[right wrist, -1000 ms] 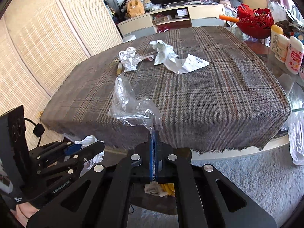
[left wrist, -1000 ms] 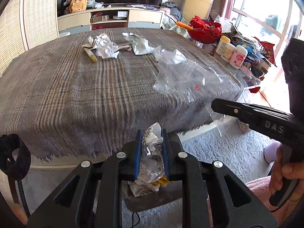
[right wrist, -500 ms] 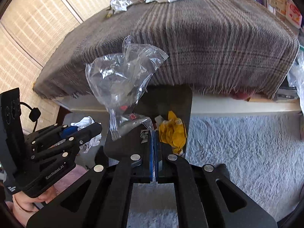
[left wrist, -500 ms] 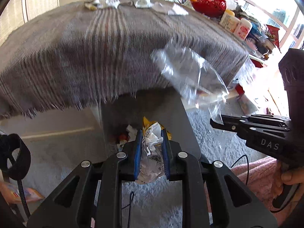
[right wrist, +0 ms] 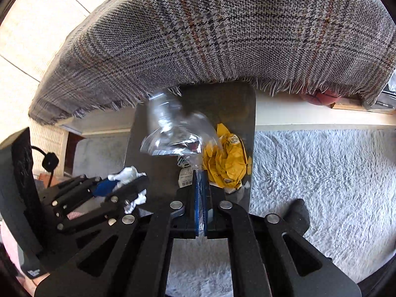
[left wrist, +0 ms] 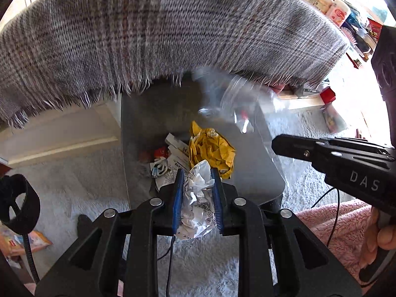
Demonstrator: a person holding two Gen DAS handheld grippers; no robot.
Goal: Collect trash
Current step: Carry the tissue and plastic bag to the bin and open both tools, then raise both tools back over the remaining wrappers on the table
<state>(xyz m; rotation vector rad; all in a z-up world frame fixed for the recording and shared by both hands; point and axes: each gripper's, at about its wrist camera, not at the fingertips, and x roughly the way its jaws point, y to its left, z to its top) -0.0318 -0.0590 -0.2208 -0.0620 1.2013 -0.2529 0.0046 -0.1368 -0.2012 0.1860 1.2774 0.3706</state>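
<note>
My left gripper (left wrist: pixel 196 173) points down over a grey bin (left wrist: pixel 153 113) and grips a crumpled white paper (left wrist: pixel 198 198); its jaws are opening with the paper still touching both blue pads. My right gripper (right wrist: pixel 199 173) hangs over the same bin (right wrist: pixel 230 99). Its jaws are opening a crack, with a corner of a clear plastic bag (right wrist: pixel 173 133) still pinched at the tips. The bag (left wrist: pixel 230 99) sags over the bin's mouth. Inside lie a yellow wrapper (left wrist: pixel 210 148) and paper scraps. Each gripper shows in the other's view: right gripper (left wrist: pixel 274 146), left gripper (right wrist: pixel 141 183).
A plaid cloth (left wrist: pixel 173 24) covers the table and its fringe overhangs the bin's far side. A shaggy pale rug (right wrist: pixel 321 173) lies around the bin. Bottles (left wrist: pixel 339 12) stand at the table's right end. A hand (left wrist: pixel 378 242) holds the right gripper above pink fabric (left wrist: pixel 334 222).
Both grippers have dropped from tabletop height to just above the bin and tilted downward, carrying the paper and the bag. The bin's contents now fill the middle of both views.
</note>
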